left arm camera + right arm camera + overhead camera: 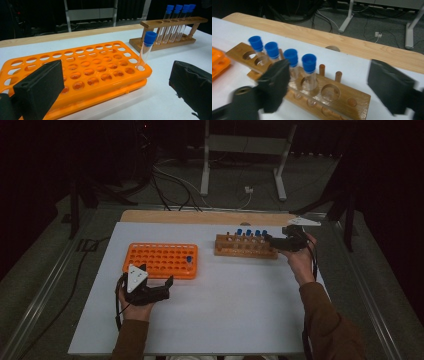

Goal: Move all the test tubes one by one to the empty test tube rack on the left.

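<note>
- Two racks sit on the white table [225,310]: we see an orange plastic rack [160,260] at centre left of the high view and a wooden rack [245,246] at centre right, well apart from each other.
- One blue-capped tube [146,50] stands in a corner hole of the orange rack, at the right of centre in the left gripper view, leaning slightly.
- Four blue-capped tubes [309,71] stand in a row in the wooden rack; in the right gripper view they fill the upper left and centre, with empty holes on both sides of the row.
- We see the left gripper [156,276] in the lower left of the high view, just in front of the orange rack. Its jaws stand wide apart and hold nothing; in its own view one jaw rises at lower left over the rack's near edge and the other at lower right over bare table.
- We see the right gripper [271,239] at the right end of the wooden rack, in the upper right of the table. Its jaws are also spread wide and empty; in its own view the left jaw is blurred and lies in front of the tubes, and the right jaw sits beyond the rack's end.
- Beyond the table's far wooden edge, cables [175,182] lie on the floor near a white frame [245,150].
</note>
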`<state>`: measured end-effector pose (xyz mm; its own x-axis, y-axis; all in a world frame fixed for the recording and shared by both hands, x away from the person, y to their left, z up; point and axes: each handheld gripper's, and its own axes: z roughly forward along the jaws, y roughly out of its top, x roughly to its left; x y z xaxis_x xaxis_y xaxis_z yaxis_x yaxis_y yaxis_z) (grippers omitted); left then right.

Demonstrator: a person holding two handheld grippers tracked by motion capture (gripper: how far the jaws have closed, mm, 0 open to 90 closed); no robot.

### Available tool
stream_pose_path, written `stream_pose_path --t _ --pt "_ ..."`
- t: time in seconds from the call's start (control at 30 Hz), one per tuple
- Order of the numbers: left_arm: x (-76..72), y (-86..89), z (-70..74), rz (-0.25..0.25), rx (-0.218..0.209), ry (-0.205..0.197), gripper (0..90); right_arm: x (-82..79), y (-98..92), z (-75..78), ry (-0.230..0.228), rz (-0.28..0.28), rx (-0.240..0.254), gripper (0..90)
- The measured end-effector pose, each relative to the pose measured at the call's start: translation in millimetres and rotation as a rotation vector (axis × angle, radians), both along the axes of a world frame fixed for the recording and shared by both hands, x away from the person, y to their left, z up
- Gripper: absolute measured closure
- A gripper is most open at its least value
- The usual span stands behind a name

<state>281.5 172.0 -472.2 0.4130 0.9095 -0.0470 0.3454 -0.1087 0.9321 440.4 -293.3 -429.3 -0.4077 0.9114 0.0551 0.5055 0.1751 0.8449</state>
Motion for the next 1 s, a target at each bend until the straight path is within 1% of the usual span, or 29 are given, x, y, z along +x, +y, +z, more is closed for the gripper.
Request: stream_pose_path --t 0.07,0.13,0.2,0.27,0.37,0.5,0.53,0.67,0.73,0.83,0.93,1.0 --pt "-0.1 0.4 -0.3 0.001 -0.002 0.002 0.8 1.6 -0.8 -2.4 -0.002 0.003 0.004 35.8" --pt "-0.1 0.6 -0.5 0.003 -0.001 0.004 0.8 2.7 0.1 -5.2 -0.007 0.014 -0.009 47.9" --pt "-0.1 0.7 -0.7 0.003 -0.001 0.005 0.8 3.7 2.0 -8.0 -0.012 0.026 -0.016 55.8" --pt "-0.1 0.5 -0.9 0.002 -0.003 0.005 0.8 4.2 3.4 -9.0 -0.023 0.044 0.008 60.4" --pt "-0.3 0.2 -1.0 0.002 -0.002 0.006 0.8 5.2 8.2 -10.5 -0.028 0.061 0.012 60.8" --pt "-0.2 0.7 -1.4 0.002 -0.001 0.008 0.8 7.2 12.9 -14.7 -0.020 0.075 0.021 62.5" --pt "-0.2 0.8 -1.6 0.002 -0.002 0.009 0.8 7.8 13.7 -16.0 -0.014 0.079 0.020 64.7" --pt "0.1 1.1 -1.9 0.002 0.000 0.010 0.8 10.4 16.4 -21.9 0.004 0.075 0.016 65.4" --pt "0.1 1.1 -2.0 0.001 0.001 0.010 0.8 12.2 16.7 -24.6 0.015 0.074 0.025 65.5" --pt "0.0 0.7 -2.1 0.000 0.001 0.011 0.8 14.0 19.0 -28.7 0.034 0.082 0.015 68.5" --pt "0.0 0.7 -2.1 0.000 0.001 0.012 0.8 13.6 20.7 -29.2 0.029 0.078 0.014 72.7" --pt "0.1 0.9 -2.3 -0.001 0.002 0.013 0.8 12.2 22.5 -29.2 0.022 0.085 -0.004 75.1"
